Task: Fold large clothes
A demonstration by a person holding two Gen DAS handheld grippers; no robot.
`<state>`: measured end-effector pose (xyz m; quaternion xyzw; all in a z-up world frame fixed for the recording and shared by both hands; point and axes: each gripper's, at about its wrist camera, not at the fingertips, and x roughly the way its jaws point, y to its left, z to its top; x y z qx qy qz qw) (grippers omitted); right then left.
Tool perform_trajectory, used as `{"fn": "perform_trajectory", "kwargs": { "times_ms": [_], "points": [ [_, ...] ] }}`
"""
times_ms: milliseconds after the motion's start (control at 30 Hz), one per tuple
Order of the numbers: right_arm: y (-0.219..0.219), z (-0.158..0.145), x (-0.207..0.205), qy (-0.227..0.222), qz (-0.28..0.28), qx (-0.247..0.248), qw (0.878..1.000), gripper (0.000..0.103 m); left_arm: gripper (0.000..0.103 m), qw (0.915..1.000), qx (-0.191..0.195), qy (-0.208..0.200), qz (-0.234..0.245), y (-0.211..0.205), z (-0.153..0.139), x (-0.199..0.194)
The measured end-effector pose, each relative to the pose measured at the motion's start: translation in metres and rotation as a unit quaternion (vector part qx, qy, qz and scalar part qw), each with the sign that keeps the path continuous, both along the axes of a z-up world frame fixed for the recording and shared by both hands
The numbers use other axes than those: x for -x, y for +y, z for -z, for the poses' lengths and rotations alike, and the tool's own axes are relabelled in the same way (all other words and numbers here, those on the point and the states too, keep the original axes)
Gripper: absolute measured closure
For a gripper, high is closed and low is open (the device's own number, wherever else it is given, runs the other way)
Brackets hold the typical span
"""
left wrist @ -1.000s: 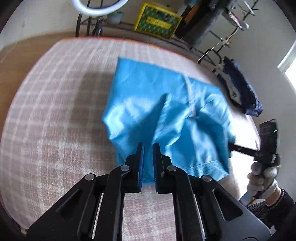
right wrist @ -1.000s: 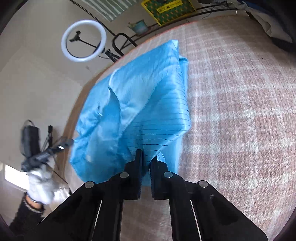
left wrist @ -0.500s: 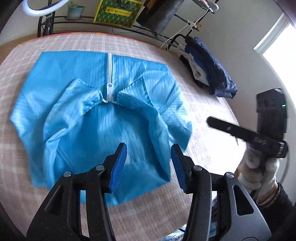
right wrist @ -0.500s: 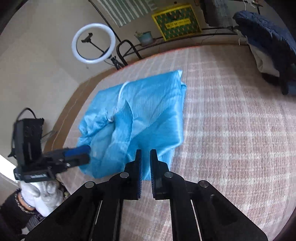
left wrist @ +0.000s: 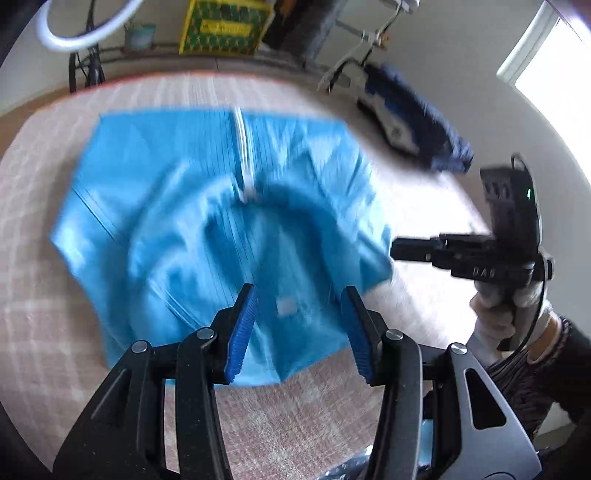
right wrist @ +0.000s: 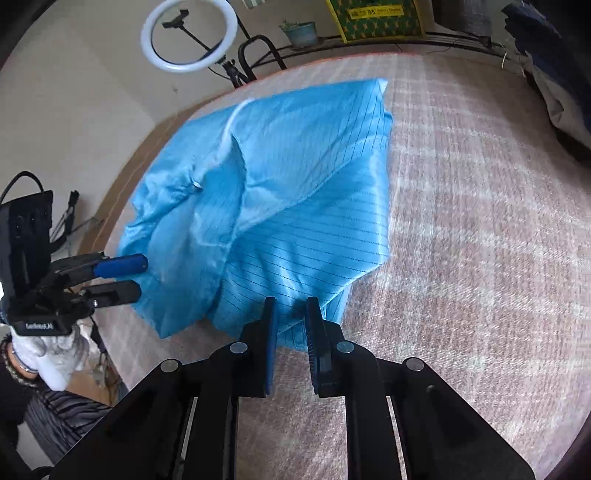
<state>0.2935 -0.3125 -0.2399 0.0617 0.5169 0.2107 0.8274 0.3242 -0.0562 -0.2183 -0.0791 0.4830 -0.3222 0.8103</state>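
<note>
**Two grippers over a blue garment**

Nearest, the left gripper [left wrist: 299, 328] hangs above the near edge of a blue garment [left wrist: 221, 221], its fingers [left wrist: 242, 332] spread wide and holding nothing. The right gripper [right wrist: 290, 339] sits at the garment's [right wrist: 295, 192] other near corner, fingers parted by a narrow gap; whether cloth lies between them cannot be told. The garment lies partly folded on a plaid-covered table [right wrist: 480, 258], a white zipper [left wrist: 242, 155] running down its middle. Farther back, dark clothes [left wrist: 417, 122] sit at the table's far edge, with a ring light [right wrist: 188, 35] and a yellow box [left wrist: 225, 26] behind.
</note>
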Motion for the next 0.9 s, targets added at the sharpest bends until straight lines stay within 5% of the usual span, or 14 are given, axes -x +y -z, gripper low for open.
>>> {"fn": "perform_trajectory", "kwargs": {
  "times_ms": [133,233,400,567,733,900],
  "points": [
    [0.015,-0.048,-0.012,-0.117,-0.027,0.069,0.99,0.084,0.054,0.9968,0.01,-0.058,-0.054,0.034,-0.035,-0.03],
    [0.028,-0.065,-0.042,-0.173,-0.03,0.091,0.98,0.078,0.054,0.9957,-0.002,-0.065,-0.066,0.044,-0.045,-0.072],
    [0.052,-0.038,-0.106,-0.132,-0.058,0.079,0.986,0.078,0.054,0.9926,-0.067,-0.096,-0.033,0.017,-0.039,-0.129],
    [0.067,-0.001,-0.124,-0.114,-0.082,0.085,0.986,0.078,0.054,0.9907,-0.11,-0.074,-0.028,0.001,0.014,-0.173],
    [0.064,0.03,-0.134,-0.083,-0.096,0.091,0.988,0.078,0.054,0.9925,-0.114,-0.026,-0.034,0.015,0.071,-0.192],
    [0.064,0.037,-0.13,-0.081,-0.1,0.099,0.987,0.078,0.055,0.9907,-0.111,-0.071,-0.035,0.015,0.087,-0.18]
  ]
}}
